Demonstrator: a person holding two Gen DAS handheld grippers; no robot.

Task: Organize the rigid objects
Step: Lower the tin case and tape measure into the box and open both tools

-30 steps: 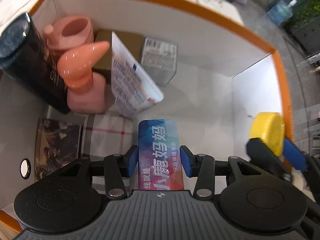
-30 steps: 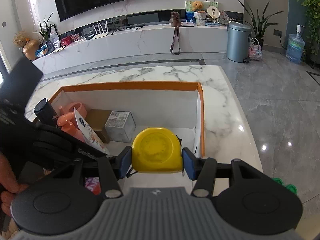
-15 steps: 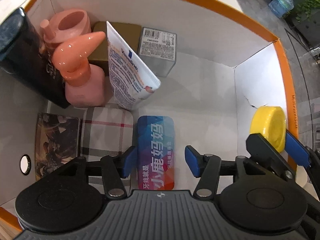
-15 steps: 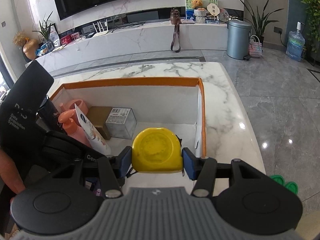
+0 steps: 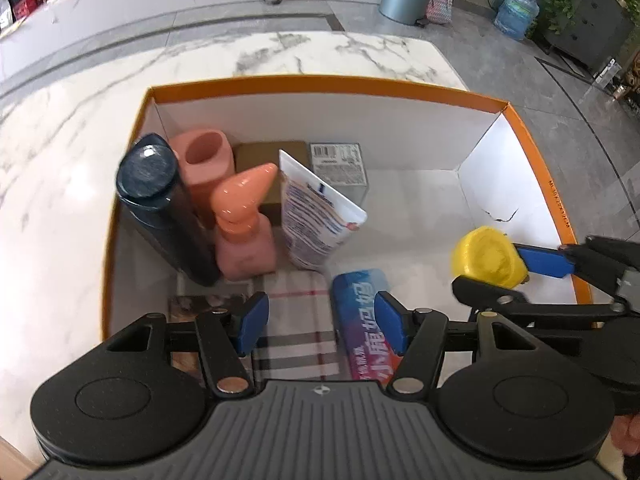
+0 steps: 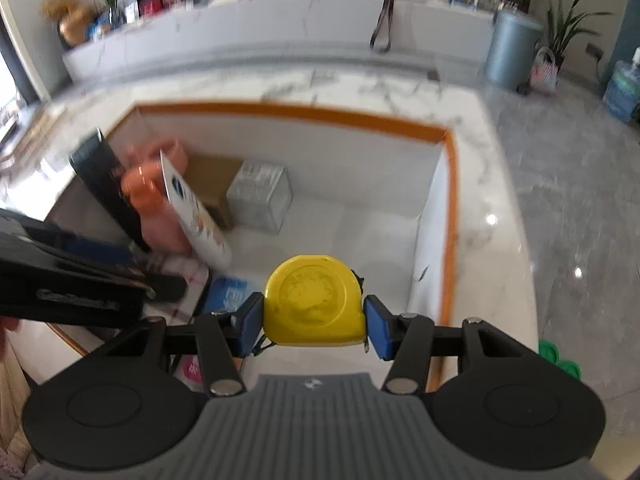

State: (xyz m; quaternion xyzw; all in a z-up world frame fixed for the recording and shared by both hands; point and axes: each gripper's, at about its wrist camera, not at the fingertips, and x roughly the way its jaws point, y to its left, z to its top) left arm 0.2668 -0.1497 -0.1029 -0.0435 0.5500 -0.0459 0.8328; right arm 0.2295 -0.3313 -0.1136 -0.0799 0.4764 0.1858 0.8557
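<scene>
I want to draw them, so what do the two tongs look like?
Both tongs look alike: the left tongs and the right tongs have black hinged arms, silver screw heads, flat bright-blue pads, two round black discs and a ribbed dark-grey body with a tiny round logo.

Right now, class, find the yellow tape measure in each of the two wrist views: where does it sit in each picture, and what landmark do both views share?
Left wrist view: the yellow tape measure is at the right edge, held in the right tongs just inside the box's right wall.
Right wrist view: the tape measure is at lower centre, clamped between the blue pads.
Shared landmark: the orange-rimmed box.
</scene>
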